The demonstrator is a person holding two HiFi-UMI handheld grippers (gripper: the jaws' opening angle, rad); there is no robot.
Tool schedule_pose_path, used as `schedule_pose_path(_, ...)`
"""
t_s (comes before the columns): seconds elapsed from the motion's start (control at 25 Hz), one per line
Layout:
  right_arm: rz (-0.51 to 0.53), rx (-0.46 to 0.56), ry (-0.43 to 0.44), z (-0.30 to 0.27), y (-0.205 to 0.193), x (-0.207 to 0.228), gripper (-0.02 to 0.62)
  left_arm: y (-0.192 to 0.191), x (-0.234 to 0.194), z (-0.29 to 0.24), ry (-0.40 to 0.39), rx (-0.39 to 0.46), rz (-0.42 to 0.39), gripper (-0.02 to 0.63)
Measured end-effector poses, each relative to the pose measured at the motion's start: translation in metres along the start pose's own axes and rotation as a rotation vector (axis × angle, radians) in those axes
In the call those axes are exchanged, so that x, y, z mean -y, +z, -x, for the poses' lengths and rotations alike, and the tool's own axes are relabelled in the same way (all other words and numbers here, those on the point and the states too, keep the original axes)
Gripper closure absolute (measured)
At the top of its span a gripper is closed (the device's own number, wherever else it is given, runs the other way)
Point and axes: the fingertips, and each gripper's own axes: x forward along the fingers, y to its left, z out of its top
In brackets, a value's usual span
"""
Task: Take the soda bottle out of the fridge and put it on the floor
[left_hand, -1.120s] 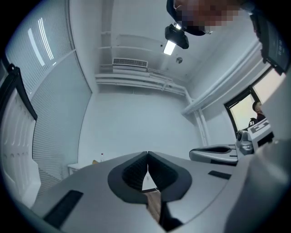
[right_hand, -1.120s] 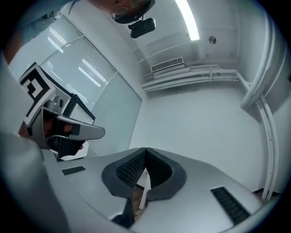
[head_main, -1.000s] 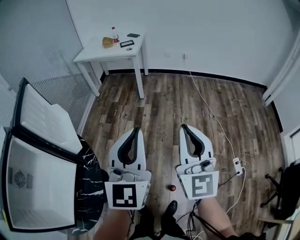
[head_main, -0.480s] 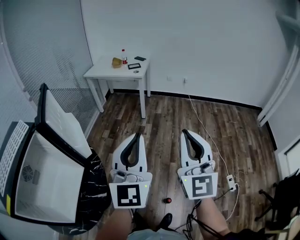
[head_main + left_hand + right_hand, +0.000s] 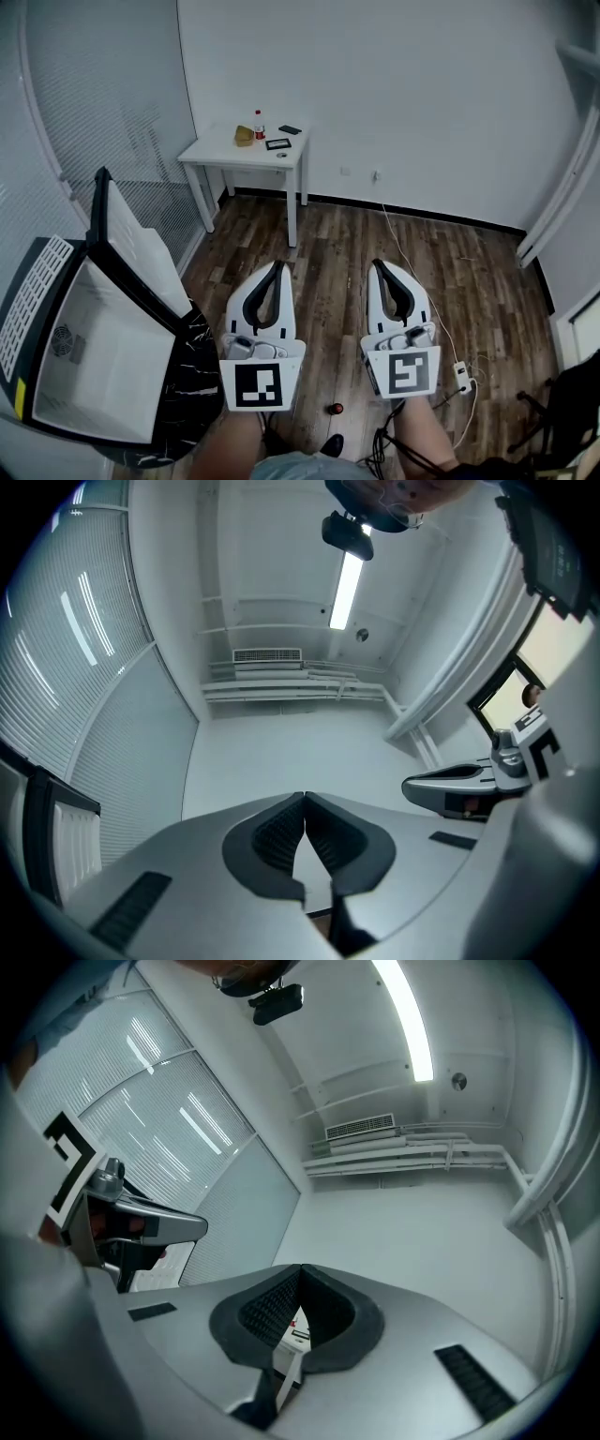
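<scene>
Head view: at lower left the fridge (image 5: 103, 375) stands open, and its white inside shows a fan grille (image 5: 64, 342). We see the soda bottle (image 5: 260, 124) upright, cap up, on the table (image 5: 220, 150) at upper left. Wood floor (image 5: 337, 234) spreads between.

Left gripper view: the left gripper (image 5: 304, 797) has its jaws pressed together, nothing between.

Right gripper view: the right gripper (image 5: 301, 1269) likewise.

left tool (image 5: 277, 266) white, black pads, black-white square marker | right tool (image 5: 378, 264) same | fridge (image 5: 103, 366) black frame, white inside | floor (image 5: 328, 244) brown wood planks | surface (image 5: 220, 150) white
</scene>
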Motion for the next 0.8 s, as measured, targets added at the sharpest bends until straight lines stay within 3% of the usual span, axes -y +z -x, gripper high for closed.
schedule_pose_path(0.8,0.001,0.018,-0.011,-0.0014,0.0101,-0.0105,0.583,0.0061,-0.0074,0.005,-0.003,0.007,-0.015,0.589)
